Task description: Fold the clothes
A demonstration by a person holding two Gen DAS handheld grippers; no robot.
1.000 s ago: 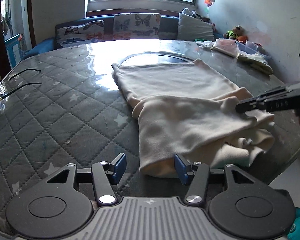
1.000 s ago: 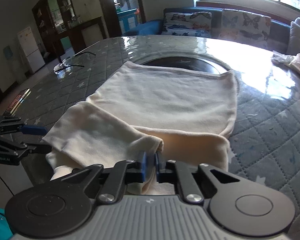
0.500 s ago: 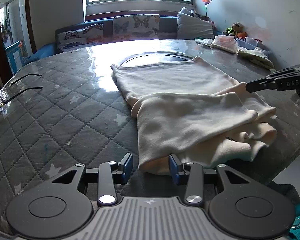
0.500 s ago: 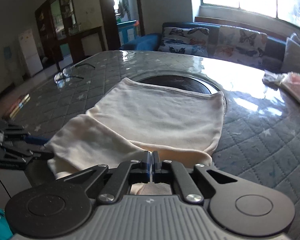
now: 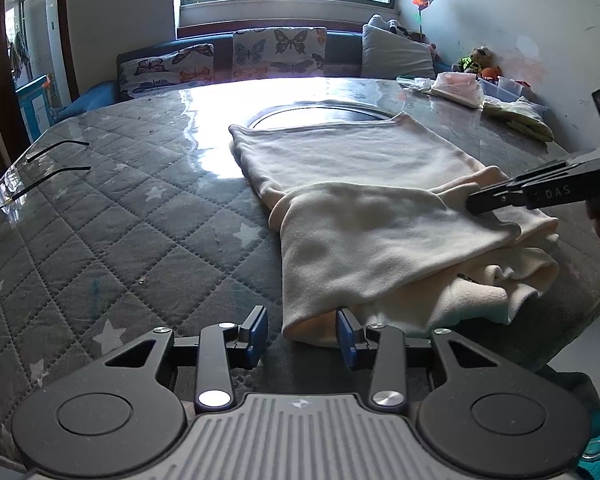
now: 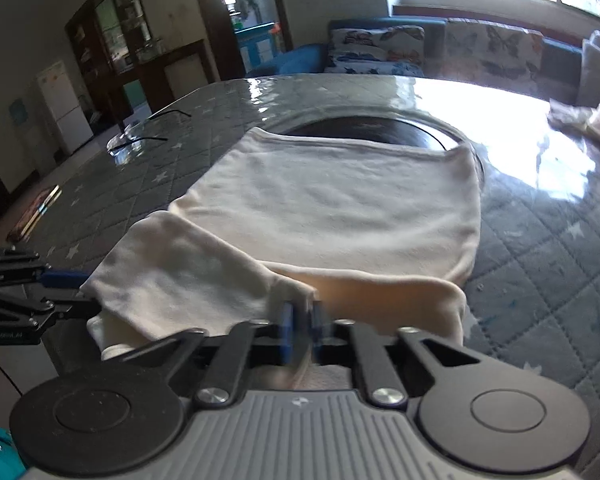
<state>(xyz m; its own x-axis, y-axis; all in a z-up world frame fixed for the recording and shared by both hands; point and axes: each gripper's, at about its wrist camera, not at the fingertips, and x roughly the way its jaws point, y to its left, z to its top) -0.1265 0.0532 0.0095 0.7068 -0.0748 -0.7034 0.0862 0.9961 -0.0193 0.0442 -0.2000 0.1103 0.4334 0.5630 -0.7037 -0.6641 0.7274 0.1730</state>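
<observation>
One cream garment, part-folded at the near table edge | soft, light, limp knit, likely to sag and slide on the glossy top; take doubled corners | my left gripper spread wide, empty, straddling near corner | my right gripper slightly parted around a fold, grip uncertain.

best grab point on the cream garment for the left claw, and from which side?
Take the near corner of the folded-over top layer of the cream garment, where it overhangs the table edge. Come in low and straight ahead, horizontally: the open left claw already brackets that corner, and the doubled edge there is thick enough to pinch without snagging the quilted table cover.
</observation>
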